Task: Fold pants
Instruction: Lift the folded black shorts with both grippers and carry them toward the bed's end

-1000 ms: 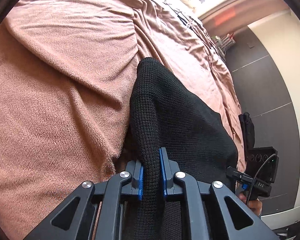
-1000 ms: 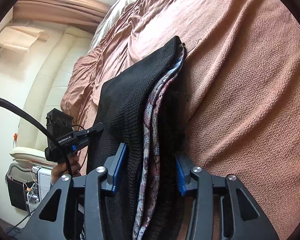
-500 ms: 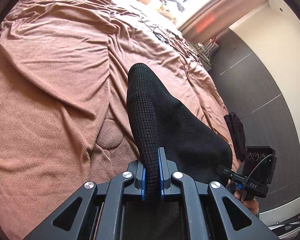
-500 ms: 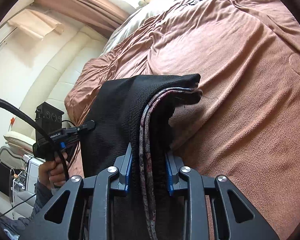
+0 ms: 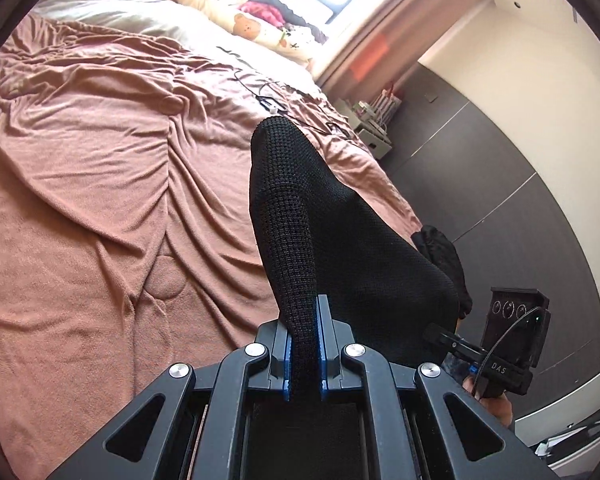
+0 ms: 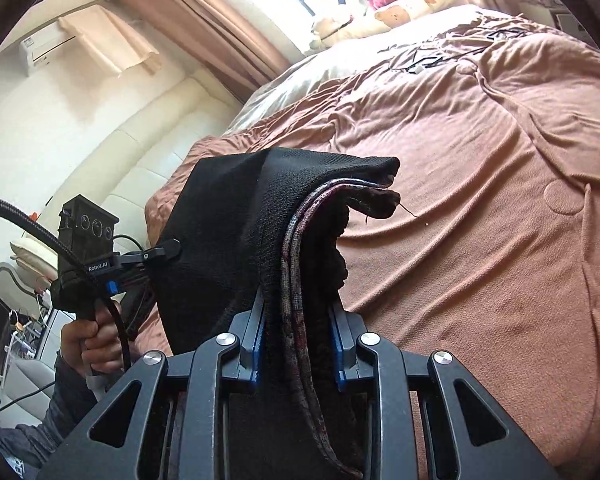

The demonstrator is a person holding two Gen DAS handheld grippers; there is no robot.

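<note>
Black knitted pants (image 5: 324,240) hang lifted above a bed with a brown blanket (image 5: 100,184). My left gripper (image 5: 303,344) is shut on a thin fold of the black cloth. My right gripper (image 6: 298,344) is shut on a thicker bunch of the pants (image 6: 252,232), where a patterned reddish-grey lining (image 6: 296,280) shows between the blue pads. The cloth stretches between both grippers, and its far edge droops forward over each one. In the left wrist view the other gripper (image 5: 500,364) shows at the right; in the right wrist view the other gripper (image 6: 112,264) shows at the left.
Pillows and soft toys (image 5: 260,24) lie at the head of the bed under a bright window. A cable (image 5: 268,100) lies on the blanket. A cream padded headboard (image 6: 120,152) and curtains (image 6: 204,20) stand left. Dark wall panels (image 5: 500,184) and a small shelf (image 5: 372,120) stand right.
Both grippers have risen and tilted up with the pants, which now hang clear of the blanket. The right gripper's jaws have squeezed tighter on the bunched cloth.
</note>
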